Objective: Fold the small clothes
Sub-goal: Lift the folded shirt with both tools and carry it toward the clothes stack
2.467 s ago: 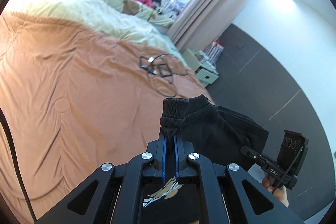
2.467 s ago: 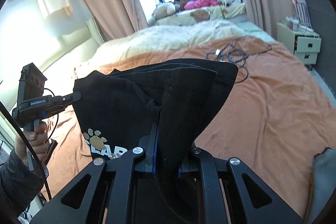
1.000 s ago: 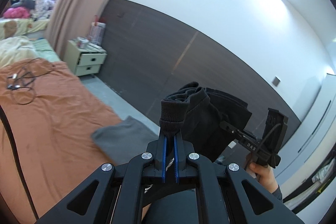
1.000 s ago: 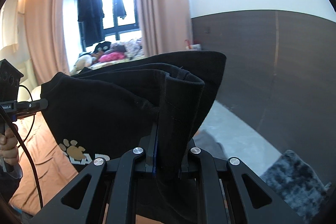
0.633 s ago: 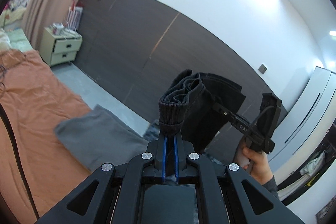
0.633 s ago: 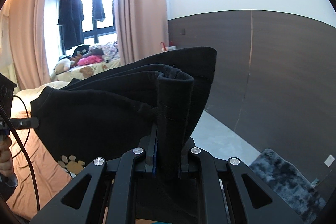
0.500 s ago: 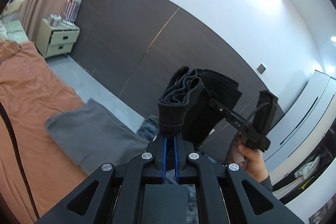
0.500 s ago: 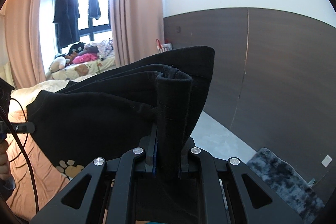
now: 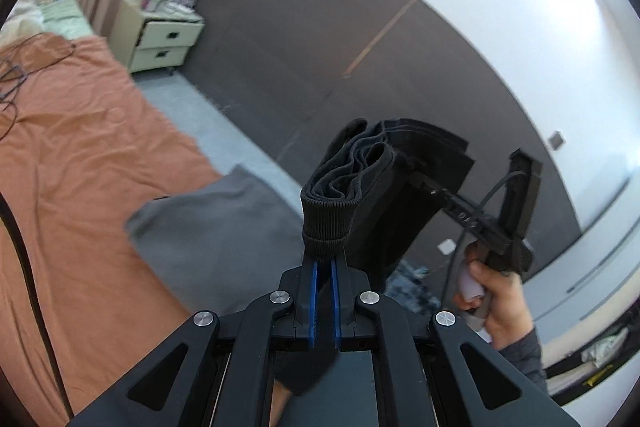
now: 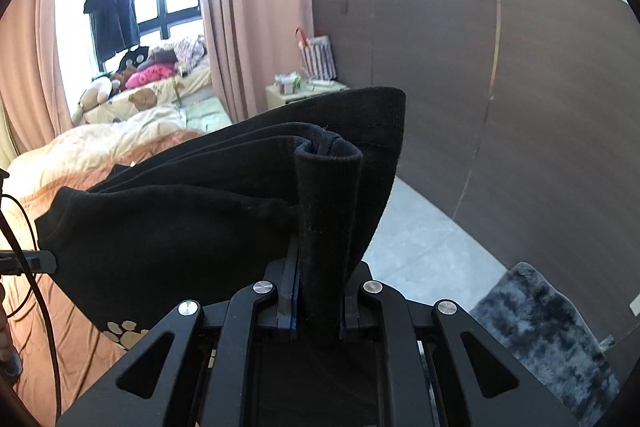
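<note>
Both claws are closed on the folded black garment (image 10: 192,227): the left claw (image 9: 324,267) pinches its ribbed edge, the right claw (image 10: 316,291) a bunched corner. It hangs above the bed (image 9: 80,155), near a grey folded piece (image 9: 208,227). Next, I think, lower it flat beside that piece.

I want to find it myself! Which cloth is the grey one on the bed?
Find the big orange bed. At its corner nearest the dark wall lies the grey cloth, flat and plain. The black garment beside it hangs in the air instead.

Black garment (image 10: 192,227) with tan paw print, orange bedspread (image 9: 80,155), seemingly mottled grey rug (image 10: 536,323)
</note>
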The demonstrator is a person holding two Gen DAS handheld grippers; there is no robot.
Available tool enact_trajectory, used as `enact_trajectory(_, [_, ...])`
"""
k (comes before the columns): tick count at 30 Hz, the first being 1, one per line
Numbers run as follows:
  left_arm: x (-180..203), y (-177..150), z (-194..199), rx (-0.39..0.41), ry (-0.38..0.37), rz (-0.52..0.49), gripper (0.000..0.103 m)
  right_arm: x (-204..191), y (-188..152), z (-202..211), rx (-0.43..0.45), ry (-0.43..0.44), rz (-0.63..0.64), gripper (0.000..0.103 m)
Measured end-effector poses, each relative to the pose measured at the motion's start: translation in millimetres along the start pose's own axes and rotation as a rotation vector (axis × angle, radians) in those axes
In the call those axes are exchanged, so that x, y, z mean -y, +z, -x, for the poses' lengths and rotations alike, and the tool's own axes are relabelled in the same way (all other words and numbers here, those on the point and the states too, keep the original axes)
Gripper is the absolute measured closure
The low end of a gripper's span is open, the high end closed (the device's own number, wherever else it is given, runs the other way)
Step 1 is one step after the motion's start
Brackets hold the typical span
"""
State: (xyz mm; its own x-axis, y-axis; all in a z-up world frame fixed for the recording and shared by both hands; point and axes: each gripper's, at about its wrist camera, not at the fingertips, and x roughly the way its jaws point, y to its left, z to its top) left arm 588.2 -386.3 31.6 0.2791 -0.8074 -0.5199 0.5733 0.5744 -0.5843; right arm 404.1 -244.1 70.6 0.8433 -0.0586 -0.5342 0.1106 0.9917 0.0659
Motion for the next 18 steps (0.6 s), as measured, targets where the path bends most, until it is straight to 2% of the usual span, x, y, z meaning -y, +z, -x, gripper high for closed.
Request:
enact_trajectory(1, [-10.9, 1.9, -6.1, -0.003, 0.015, 0.008, 0.098, -11.9, 0.9, -10.8, -0.013, -0.003, 0.008, 0.093])
enact_trajectory(5, [-57.4, 5.2, -30.6, -0.017, 0.056, 0.066, 0.098, -62.8, 7.7, -58.4, -0.059, -0.003, 0.034, 0.093])
enact_trajectory(9, [-99.4, 5.1, -55.4, -0.028, 0.107, 0.117, 0.097, -94.7, 14.5, -108.1, -0.11, -0.02, 0.051, 0.092])
enact_trajectory(11, [-114.9, 4.0, -69.9, -0.032, 0.173, 0.109, 0.094, -109.6, 15.6, -132.1, -0.139, -0.036, 0.029, 0.088])
enact_trajectory(12, [-123.5, 1.3, -76.6, -0.036, 0.22, 0.12, 0.094, -111.4, 12.4, -141.8, -0.154, -0.052, 0.015, 0.082])
enact_trajectory(14, [-143.5, -5.4, -85.3, -0.033, 0.328, 0.166, 0.093, -123.5, 12.5, -161.9, -0.175, -0.109, -0.018, 0.058])
enact_trajectory(15, [-153.7, -7.7, -88.9, -0.046, 0.335, 0.186, 0.093, -122.9, 13.1, -166.1, -0.176, -0.127, -0.035, 0.04])
enact_trajectory(18, [-177.0, -13.1, -94.0, -0.078, 0.327, 0.234, 0.087, -126.0, 10.5, -160.4, -0.15, -0.113, -0.076, 0.037])
